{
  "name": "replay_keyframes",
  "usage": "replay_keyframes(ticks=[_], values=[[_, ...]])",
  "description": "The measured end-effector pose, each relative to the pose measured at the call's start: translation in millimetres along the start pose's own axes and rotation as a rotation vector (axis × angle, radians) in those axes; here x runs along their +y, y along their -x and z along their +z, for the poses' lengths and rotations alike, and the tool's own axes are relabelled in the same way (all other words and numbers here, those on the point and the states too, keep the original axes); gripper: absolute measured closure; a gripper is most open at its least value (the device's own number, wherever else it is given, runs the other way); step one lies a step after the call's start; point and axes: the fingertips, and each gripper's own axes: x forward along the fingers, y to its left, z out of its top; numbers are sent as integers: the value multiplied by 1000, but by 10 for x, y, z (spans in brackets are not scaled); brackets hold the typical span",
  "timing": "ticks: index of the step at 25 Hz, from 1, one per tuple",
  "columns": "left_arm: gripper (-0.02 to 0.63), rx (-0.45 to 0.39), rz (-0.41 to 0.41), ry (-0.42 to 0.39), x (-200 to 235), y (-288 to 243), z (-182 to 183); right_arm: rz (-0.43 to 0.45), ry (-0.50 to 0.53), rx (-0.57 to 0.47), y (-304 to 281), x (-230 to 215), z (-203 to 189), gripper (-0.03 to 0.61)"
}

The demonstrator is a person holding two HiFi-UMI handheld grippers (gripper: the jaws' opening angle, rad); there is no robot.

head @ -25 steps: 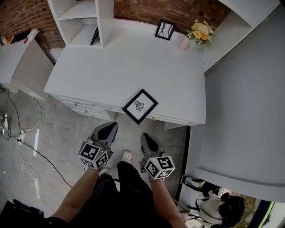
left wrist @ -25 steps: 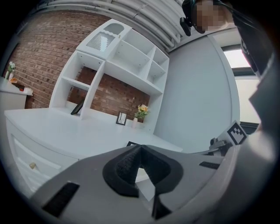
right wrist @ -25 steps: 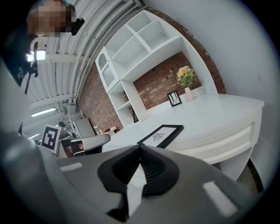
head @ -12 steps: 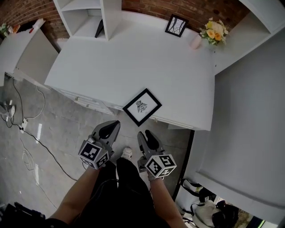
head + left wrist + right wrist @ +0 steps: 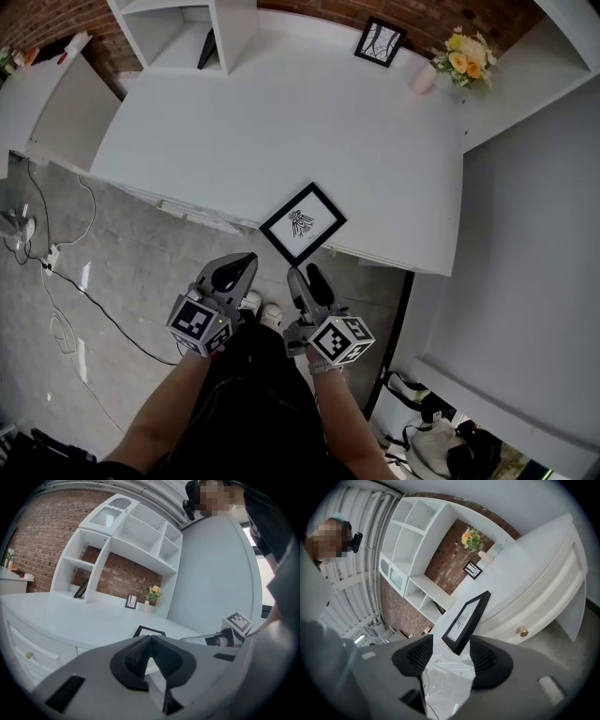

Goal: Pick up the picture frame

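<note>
Diagonally, the black picture frame [image 5: 302, 223] overhangs the desk [image 5: 281, 122]; left tongs [image 5: 247, 260] closed, right tongs [image 5: 302, 272] opening, both empty

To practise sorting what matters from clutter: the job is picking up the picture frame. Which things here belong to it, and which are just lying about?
Belongs to the job:
picture frame at the front edge of the desk; right gripper, jaws just opened, nothing between them.

Just lying about:
small frame at the back; flowers; pink jar beside them; frame in the shelf.

right gripper [image 5: 303, 274] jaws just opened, nothing between them, rolled, nearer picture frame [image 5: 302, 223]
</note>
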Motion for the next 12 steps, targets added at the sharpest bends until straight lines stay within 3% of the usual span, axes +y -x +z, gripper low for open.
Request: replay_keyframes(ticks=[12], values=[[609, 47, -27, 28, 184, -211, -123, -42, -136, -40, -250, -186, 59, 339]])
